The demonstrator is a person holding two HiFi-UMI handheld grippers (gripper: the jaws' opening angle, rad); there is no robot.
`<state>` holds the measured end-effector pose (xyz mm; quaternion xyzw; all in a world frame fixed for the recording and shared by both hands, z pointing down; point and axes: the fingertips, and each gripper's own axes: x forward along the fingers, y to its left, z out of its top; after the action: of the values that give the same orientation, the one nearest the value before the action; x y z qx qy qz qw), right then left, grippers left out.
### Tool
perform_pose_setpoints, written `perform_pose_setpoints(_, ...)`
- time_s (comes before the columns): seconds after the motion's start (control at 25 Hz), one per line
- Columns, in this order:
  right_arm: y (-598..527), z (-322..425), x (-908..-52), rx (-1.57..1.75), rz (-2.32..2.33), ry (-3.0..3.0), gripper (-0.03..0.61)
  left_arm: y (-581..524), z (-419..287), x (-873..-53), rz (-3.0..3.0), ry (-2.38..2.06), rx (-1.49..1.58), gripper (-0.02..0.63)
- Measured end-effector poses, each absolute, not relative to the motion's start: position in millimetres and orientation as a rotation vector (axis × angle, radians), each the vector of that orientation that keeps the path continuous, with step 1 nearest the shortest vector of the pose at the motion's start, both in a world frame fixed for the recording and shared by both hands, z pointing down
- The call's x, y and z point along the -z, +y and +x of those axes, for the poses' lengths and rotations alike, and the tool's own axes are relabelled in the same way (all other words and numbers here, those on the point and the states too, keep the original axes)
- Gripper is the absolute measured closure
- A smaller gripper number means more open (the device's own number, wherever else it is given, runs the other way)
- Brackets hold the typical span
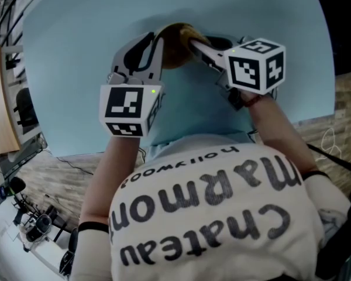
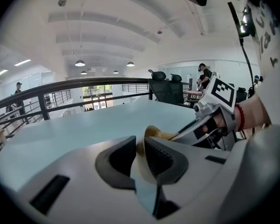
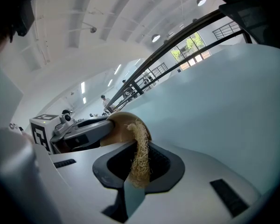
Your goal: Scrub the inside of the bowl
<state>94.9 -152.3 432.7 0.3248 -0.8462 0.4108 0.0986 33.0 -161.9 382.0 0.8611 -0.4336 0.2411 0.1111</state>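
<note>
The smooth tan bowl (image 3: 117, 126) is sitting on the pale blue surface (image 1: 93, 22). Fingers of the left gripper (image 2: 140, 154) are pinching its rim, while fingers of the right gripper (image 3: 140, 164) are clamping a straw-coloured fibre scrubber (image 3: 142, 148).

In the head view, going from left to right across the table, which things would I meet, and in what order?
Left marker cube → wooden bowl → right marker cube. The jaws of both grippers overlap the bowl, so they are left out.
</note>
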Motion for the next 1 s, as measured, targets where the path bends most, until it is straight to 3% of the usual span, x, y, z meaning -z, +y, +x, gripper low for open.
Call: perform_pose_setpoints(1.0, -124, 59, -434, -1.028, 0.859, -2.404, 0.517, -155, 15, -385, 2.490, -1.347, -0.671, 0.581)
